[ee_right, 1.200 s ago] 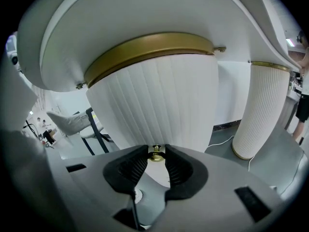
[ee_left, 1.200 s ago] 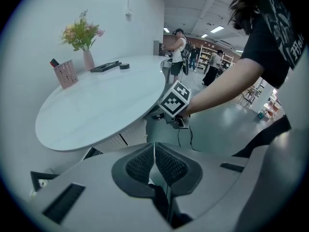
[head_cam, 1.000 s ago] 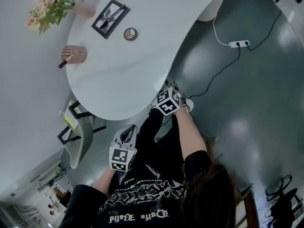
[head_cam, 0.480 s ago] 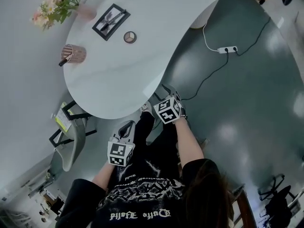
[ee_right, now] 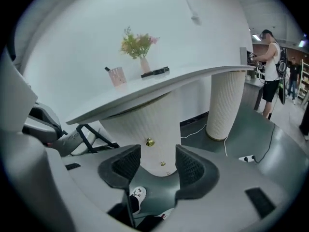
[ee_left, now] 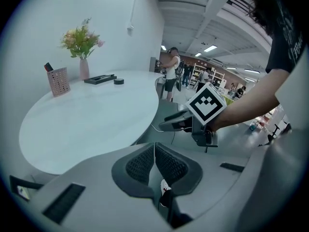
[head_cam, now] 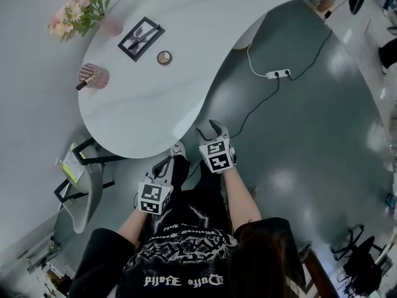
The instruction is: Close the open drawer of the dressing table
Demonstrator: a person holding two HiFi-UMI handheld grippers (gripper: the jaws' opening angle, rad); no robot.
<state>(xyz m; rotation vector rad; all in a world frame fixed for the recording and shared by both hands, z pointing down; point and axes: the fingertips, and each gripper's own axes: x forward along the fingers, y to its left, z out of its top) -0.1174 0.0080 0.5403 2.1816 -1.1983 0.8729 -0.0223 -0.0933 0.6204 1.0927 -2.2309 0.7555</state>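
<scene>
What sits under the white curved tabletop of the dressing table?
A white ribbed pedestal with small gold knobs stands under the near end, and a second ribbed column under the far end. In the head view the tabletop covers both. No drawer seams can be made out.

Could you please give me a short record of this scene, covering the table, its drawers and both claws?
Dressing table: white curved top on a ribbed pedestal
Drawers: gold knob on pedestal; fronts look flush, none standing open
On top: vase of flowers, black tray, round compact, pink pen holder
Left claw: jaws together, empty
Right claw: jaws apart, just been opening, nothing between them, clear of the pedestal
Floor: power strip
</scene>
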